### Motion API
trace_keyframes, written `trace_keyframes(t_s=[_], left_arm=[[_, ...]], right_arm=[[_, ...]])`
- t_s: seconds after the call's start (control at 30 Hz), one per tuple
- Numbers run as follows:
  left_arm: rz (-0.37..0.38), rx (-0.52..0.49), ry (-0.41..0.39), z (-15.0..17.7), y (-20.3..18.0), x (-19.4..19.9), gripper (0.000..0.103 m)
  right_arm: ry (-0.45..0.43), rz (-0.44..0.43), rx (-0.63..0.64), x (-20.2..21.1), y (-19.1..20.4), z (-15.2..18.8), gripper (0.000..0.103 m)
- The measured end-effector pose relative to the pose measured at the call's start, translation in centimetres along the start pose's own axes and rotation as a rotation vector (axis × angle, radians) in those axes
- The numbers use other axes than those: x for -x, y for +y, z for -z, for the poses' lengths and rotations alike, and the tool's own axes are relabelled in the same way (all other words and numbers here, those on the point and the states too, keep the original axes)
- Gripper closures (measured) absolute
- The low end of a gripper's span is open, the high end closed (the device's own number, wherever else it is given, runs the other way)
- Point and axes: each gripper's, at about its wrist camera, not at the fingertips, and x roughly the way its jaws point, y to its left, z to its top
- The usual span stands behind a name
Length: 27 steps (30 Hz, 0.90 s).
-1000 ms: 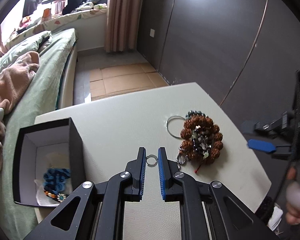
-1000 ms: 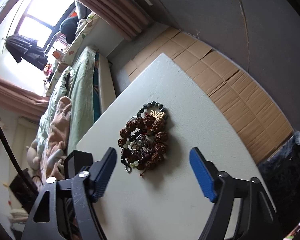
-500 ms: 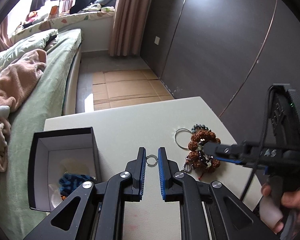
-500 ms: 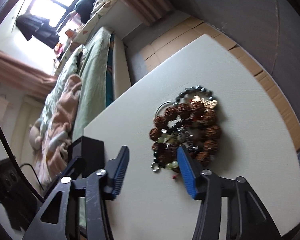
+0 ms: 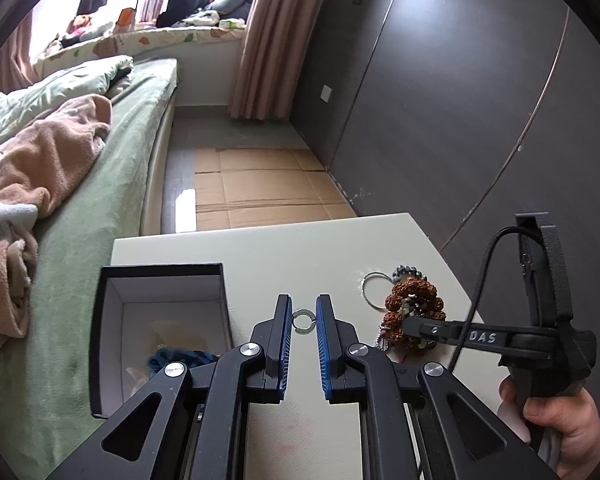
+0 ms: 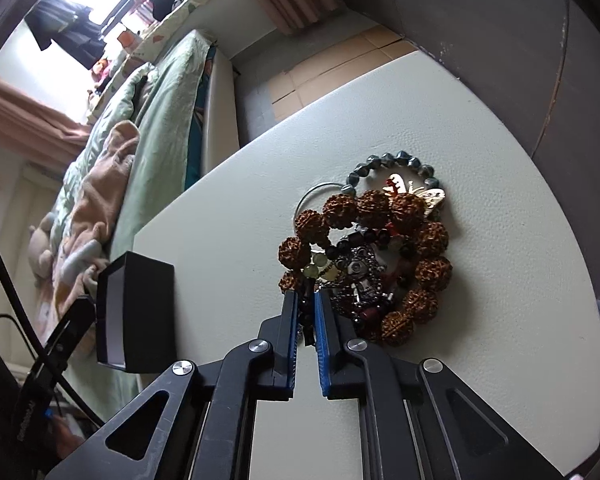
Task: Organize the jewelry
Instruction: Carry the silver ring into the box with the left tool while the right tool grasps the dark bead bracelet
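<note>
My left gripper (image 5: pixel 303 312) is shut on a small silver ring (image 5: pixel 303 321) and holds it above the white table (image 5: pixel 300 248), just right of the open black jewelry box (image 5: pixel 162 308). The box holds blue beads (image 5: pixel 180 359). A pile of jewelry (image 6: pixel 370 256) with brown seed beads, a dark bead bracelet and a silver hoop lies on the table. My right gripper (image 6: pixel 306 302) is shut on a dark strand at the pile's near left edge. In the left wrist view it (image 5: pixel 410 326) reaches into the pile (image 5: pixel 412 312).
A bed with green cover and pink blanket (image 5: pixel 60 152) runs along the table's left. A dark wall (image 5: pixel 440 100) stands to the right. Cardboard sheets (image 5: pixel 260 192) lie on the floor beyond the table's far edge. The box shows in the right wrist view (image 6: pixel 138 316).
My right gripper moved down to the pile and closed from wide open onto a strand. My left gripper, still holding the ring, shifted left toward the box.
</note>
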Motion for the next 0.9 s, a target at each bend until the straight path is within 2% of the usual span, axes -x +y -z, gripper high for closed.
trace_keyframes(t_s=[0.13, 0.4, 0.6, 0.9], left_arm=[[-0.005, 0.004, -0.016, 0.1, 0.2, 1.0, 0.09], [-0.03, 0.027, -0.049, 0.2, 1.5, 2.8, 0.09], [-0.055, 0.058, -0.064, 0.0, 3.4, 3.6, 0.09], [-0.099, 0.156, -0.046, -0.6, 6.5, 2.9, 0.09]], right_arm=[[-0.053, -0.054, -0.016, 1.5, -0.2, 0.1, 0.093], [-0.159, -0.226, -0.055, 4.9, -0.7, 0.7, 0.093], [-0.213, -0.341, -0.003, 6.4, 1.5, 1.5, 0.093], [-0.188, -0.427, 0.08, 5.2, 6.0, 2.6, 0.093]])
